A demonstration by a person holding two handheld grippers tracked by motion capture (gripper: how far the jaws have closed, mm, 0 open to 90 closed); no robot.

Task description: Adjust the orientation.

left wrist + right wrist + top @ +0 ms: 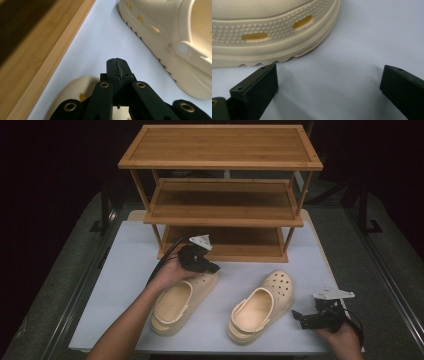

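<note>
Left clog [182, 302] lies near the table's [125, 270] front edge, toe toward the wooden rack [222, 195]; left gripper [212, 268] hovers over its toe, jaws clenched on nothing. Right clog [262, 304] sits beside it. Right gripper [296, 316] rests near the front right corner, jaws released, empty.

Two clogs sit on the counter [125, 270]: the left clog [182, 302] and the right clog [262, 305] (a cream pair). One rack [220, 195] stands behind them, with three shelves. Two grippers are about: the left gripper [212, 267] and the right gripper [299, 317].
</note>
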